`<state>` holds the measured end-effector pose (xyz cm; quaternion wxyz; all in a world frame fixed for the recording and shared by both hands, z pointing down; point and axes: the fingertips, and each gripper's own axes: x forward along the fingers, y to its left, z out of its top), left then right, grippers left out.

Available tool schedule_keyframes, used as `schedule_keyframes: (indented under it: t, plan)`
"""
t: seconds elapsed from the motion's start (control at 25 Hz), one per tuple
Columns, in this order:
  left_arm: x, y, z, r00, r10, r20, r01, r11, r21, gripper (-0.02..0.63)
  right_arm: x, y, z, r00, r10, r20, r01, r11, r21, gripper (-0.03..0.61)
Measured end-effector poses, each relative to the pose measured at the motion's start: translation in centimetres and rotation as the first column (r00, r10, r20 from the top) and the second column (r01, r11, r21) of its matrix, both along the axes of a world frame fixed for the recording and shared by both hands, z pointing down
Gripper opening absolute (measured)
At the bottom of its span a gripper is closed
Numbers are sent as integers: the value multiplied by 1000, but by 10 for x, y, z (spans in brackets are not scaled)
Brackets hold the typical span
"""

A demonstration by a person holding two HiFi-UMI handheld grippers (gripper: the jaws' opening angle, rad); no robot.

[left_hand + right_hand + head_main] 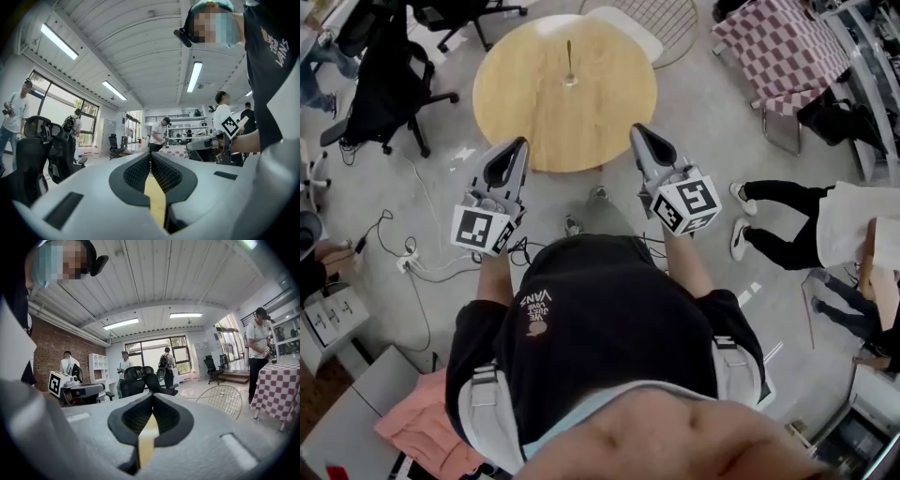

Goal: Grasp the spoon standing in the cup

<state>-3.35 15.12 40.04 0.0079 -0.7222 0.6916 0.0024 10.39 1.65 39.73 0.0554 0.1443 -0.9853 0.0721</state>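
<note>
The spoon (569,58) stands upright in a small cup (570,81) near the round counter's (581,122) far edge (well apart from both grippers). The left gripper (518,146) and right gripper (638,132) hover by the near edge, fingers closed on nothing.

Only the person's black shirt (609,323) carries readable print, the brand word "VANS".

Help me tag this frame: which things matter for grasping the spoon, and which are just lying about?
Job: spoon, cup, round table, left gripper, right gripper (both shut, empty).
Lying about: black office chair, wire chair, checked tablecloth, power strip.
</note>
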Motion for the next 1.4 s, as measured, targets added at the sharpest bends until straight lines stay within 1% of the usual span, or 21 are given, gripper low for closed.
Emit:
schedule_keyframes:
  t: [0.2, 0.48, 0.76, 1.16, 1.4]
  plan:
    - [-7, -16, -2, 1000, 9, -5, -9, 1000, 3, 11, -10, -12, -2, 1000, -4, 7, 4, 1000, -22, -3]
    - [-22, -42, -6, 1000, -11, 0, 11, 1000, 3, 11, -28, -37, -6, 999, -33, 18, 34, 999, -31, -3]
    - [-34, -78, -10, 999, -32, 18, 32, 999, -5, 11, -48, -73, -4, 996, -86, 21, 87, 995, -42, -3]
    - [-53, -138, -11, 996, -75, 38, 75, 997, -10, 11, -78, -125, 0, 984, -177, 20, 178, 983, -47, -3]
    - [-55, -164, -2, 996, -82, 44, 83, 996, -25, 11, -84, -146, 11, 977, -211, 18, 211, 976, -58, -3]
